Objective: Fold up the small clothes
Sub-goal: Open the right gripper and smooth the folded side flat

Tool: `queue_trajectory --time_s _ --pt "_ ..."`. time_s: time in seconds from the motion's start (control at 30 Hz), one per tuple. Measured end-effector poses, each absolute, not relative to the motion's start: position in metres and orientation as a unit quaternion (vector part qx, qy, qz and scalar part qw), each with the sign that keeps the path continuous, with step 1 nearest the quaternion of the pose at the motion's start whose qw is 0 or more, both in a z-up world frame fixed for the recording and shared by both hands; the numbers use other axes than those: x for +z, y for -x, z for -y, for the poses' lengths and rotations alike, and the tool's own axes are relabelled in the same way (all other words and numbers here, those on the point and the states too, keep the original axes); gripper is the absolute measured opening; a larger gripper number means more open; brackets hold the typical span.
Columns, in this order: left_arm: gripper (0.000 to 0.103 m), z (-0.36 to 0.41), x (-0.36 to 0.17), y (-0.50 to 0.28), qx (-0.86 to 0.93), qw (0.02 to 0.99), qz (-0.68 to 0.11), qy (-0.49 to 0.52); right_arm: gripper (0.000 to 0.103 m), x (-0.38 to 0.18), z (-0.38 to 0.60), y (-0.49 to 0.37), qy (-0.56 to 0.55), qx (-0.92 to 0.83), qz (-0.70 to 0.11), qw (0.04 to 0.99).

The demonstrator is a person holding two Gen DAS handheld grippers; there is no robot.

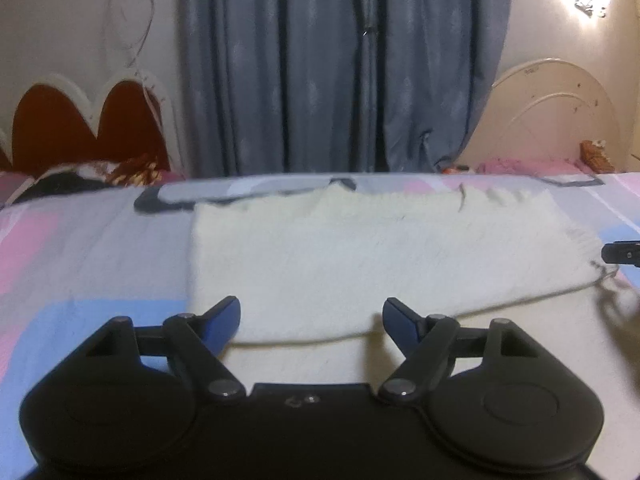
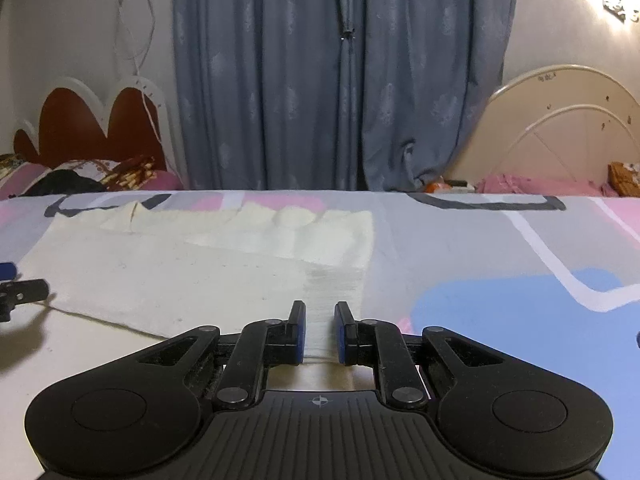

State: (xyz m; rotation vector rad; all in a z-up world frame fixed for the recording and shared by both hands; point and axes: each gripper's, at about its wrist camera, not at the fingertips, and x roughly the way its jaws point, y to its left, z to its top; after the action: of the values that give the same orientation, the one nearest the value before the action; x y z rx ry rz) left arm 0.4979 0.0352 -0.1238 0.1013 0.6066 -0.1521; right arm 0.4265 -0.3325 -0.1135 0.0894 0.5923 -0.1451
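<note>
cream knit garment (image 1: pixel 360 256) lies flat on the bed (image 1: pixel 80 248), on a sheet w/ pink, blue & grey blocks; folded layer on top, its lower edge running across the l wrist view just beyond the fingertips; more cream fabric under & nearer the cameras; left gripper (image 1: pixel 311 314) low over the garment's near edge, jaws spread wide, nothing between them; blue pads (image 1: pixel 224 320) face inward; tip of the other gripper pokes in at far right of that view, beside the garment's corner w/ loose yarn; right gripper (image 2: pixel 320 330) sits over the garment's (image 2: pixel 200 264) right part, near its right edge; jaws narrowly apart, parallel, a strip of cream fabric visible in the gap; can't tell if they touch it, not pinching; sheet (image 2: pixel 500 304) bare to the right; behind the bed: grey-blue curtain (image 2: pixel 340 80), red headboard (image 2: pixel 80 120) w/ white scalloped trim at left, cream arched headboard (image 2: pixel 568 128) at right; white cable (image 2: pixel 136 40) hangs on the wall at left.
</note>
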Motion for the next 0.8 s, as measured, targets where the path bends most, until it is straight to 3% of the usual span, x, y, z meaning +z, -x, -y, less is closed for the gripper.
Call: queue_trajectory --time_s 0.07,0.13,0.2,0.27,0.37,0.5,0.67,0.8 --pt "0.077 -0.037 -0.126 -0.497 -0.070 0.950 -0.302 -0.049 0.044 -0.114 0.334 -0.426 -0.046 -0.074 -0.296 0.951" --pt "0.077 -0.038 -0.127 -0.497 -0.067 0.950 -0.300 -0.047 0.047 -0.115 0.333 -0.426 -0.042 -0.067 -0.294 0.952" --pt "0.077 -0.039 -0.128 -0.497 -0.064 0.950 -0.302 -0.047 0.046 -0.116 0.335 -0.423 -0.041 -0.061 -0.299 0.951" --pt "0.077 -0.038 -0.128 -0.496 -0.061 0.950 -0.303 -0.048 0.024 -0.119 0.334 -0.424 -0.038 -0.057 -0.306 0.950" --pt "0.078 -0.037 -0.129 -0.495 -0.058 0.949 -0.305 -0.053 0.012 -0.117 0.334 -0.423 -0.028 -0.057 -0.295 0.953" --pt "0.078 -0.034 -0.126 -0.493 -0.054 0.949 -0.305 -0.055 0.012 -0.122 0.341 -0.429 -0.024 -0.063 -0.315 0.947" --pt "0.080 -0.021 -0.121 -0.490 -0.066 0.952 -0.294 -0.049 0.012 -0.102 0.333 -0.413 -0.026 -0.050 -0.276 0.959" --pt "0.085 -0.013 -0.132 -0.501 -0.053 0.943 -0.325 -0.052 0.012 -0.118 0.315 -0.424 0.006 -0.029 -0.308 0.951"
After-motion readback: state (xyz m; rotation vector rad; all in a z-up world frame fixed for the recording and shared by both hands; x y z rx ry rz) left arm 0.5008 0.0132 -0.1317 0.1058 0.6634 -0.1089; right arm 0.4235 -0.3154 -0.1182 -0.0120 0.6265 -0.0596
